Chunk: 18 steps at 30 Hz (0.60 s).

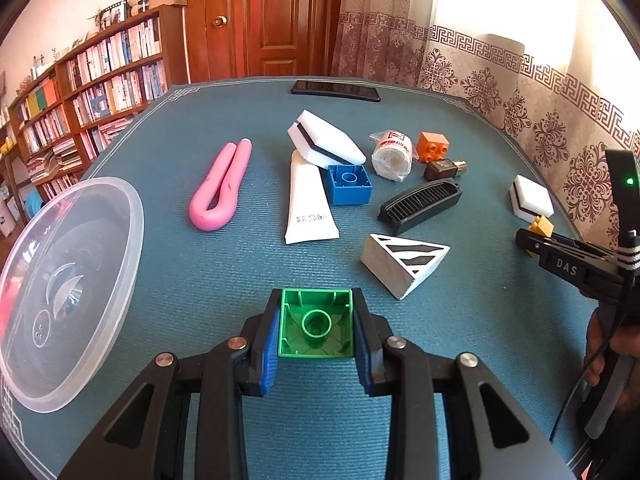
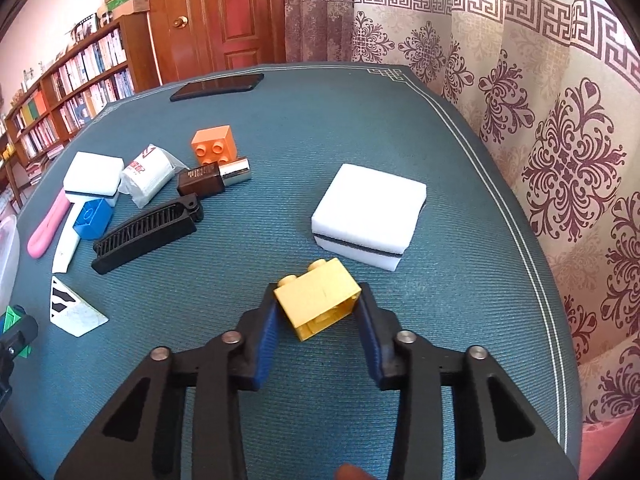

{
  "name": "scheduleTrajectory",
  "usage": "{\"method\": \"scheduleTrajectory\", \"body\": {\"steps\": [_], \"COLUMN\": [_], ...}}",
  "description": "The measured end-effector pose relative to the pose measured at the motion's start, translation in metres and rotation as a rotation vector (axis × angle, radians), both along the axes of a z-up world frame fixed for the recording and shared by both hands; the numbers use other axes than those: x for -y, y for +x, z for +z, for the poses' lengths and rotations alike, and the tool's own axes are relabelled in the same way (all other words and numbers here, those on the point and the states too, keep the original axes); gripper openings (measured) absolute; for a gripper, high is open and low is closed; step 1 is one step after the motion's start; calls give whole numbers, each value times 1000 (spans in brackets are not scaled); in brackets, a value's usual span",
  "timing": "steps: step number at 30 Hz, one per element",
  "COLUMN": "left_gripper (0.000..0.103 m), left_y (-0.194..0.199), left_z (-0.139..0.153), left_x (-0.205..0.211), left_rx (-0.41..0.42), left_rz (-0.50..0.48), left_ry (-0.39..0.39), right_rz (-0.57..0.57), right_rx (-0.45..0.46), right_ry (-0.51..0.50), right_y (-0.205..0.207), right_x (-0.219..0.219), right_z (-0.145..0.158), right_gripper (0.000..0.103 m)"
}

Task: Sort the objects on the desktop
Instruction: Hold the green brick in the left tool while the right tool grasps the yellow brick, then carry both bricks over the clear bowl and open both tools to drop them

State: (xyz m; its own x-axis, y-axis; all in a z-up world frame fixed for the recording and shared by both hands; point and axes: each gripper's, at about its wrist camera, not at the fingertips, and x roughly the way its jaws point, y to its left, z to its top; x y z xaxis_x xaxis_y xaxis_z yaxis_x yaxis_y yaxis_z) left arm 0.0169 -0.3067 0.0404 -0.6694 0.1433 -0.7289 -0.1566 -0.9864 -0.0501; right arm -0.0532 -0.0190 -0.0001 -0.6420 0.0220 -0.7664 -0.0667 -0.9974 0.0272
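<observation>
Our left tongs [image 1: 316, 330] pinch a green brick [image 1: 316, 326], hollow side toward the camera, above the blue surface [image 1: 200, 280]. Our right tongs [image 2: 318, 308] grip a yellow brick [image 2: 316, 304], tilted, near the white sponge [image 2: 368, 216].

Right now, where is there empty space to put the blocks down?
Bare mat lies between the clear lid and pink clip, and right of the lone white sponge. It's crowded around the blue block and comb.
</observation>
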Motion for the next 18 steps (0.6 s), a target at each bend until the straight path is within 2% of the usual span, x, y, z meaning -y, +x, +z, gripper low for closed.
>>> {"method": "scheduleTrajectory", "body": {"steps": [9, 18], "left_gripper": [35, 35], "left_y": [1, 2], "left_z": [16, 31], "left_x": [17, 59], "left_rx": [-47, -92], "left_rz": [51, 155], "left_ry": [2, 15], "right_rz": [24, 124], "right_rx": [0, -53], "right_ry": [4, 17], "right_y": [7, 14], "right_x": [10, 53], "right_z": [6, 29], "right_gripper": [39, 39]}}
